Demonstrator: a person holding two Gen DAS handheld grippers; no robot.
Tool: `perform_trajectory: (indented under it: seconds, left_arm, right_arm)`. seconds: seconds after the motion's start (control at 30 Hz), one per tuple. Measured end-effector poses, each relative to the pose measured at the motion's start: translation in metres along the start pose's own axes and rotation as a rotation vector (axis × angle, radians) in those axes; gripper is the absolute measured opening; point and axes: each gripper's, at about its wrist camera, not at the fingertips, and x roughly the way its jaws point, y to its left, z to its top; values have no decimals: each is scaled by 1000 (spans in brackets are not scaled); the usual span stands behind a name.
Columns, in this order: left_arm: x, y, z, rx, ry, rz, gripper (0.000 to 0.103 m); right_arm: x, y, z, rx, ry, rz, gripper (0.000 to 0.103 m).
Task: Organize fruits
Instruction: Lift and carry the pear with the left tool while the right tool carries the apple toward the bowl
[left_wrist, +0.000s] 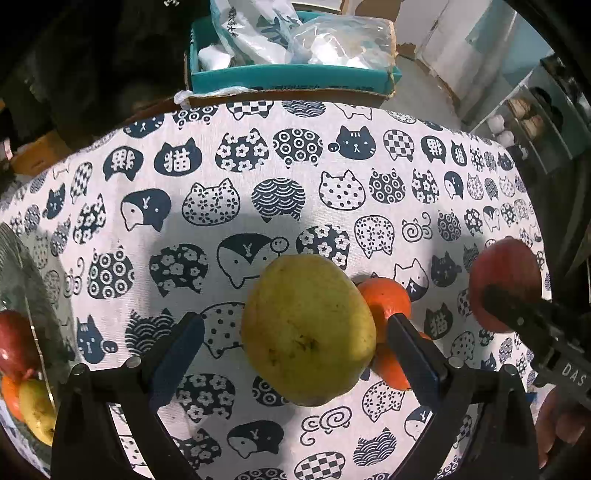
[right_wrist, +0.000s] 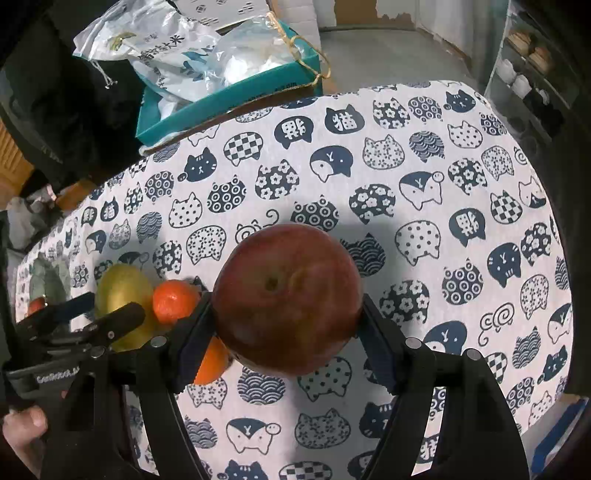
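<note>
Between my right gripper's (right_wrist: 288, 332) pads sits the red apple (right_wrist: 288, 295), clamped on both sides above the cat-print tablecloth (right_wrist: 443, 184). My left gripper (left_wrist: 295, 350) stands apart around the yellow pear (left_wrist: 308, 328), left pad clear of it, right contact unclear. Two oranges (left_wrist: 386, 299) lie just right of the pear; a glass bowl (left_wrist: 22, 258) of fruit sits far left.

Pear (left_wrist: 308, 328) left of oranges (left_wrist: 386, 301); apple (right_wrist: 288, 295) right; bowl (left_wrist: 22, 266) far left.
</note>
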Motion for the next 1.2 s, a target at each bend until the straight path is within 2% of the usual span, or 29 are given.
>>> perform_trajectory:
  seconds: [0.03,0.1,0.23,0.4,0.67,0.93,1.2]
  left_arm:
    - [2,1,0,-7,2,-14,98]
    - [6,5,-2,-21,16,-43,86]
    - [10,9,-5,-44,28,-116,76]
    - [6,3,-8,-6,5,-83,76]
    - [-7,3,-13,37,-48,-18,76]
    - [-39,15,-22,42,-117,22,76]
    - [-84,30,-30,20,-198,24,76]
  right_arm:
    - [0,0,-1,1,1,1,74]
    - [-1,0,-3,0,2,2,74]
    - [1,1,-4,0,7,3,74]
    - [2,7,-5,-18,5,-5,74]
    - [-8,23,-7,-88,-48,-57,74]
    - [-29,39,-11,-158,-111,-79,74]
    - [-56,58,-15,-206,-172,-62,74]
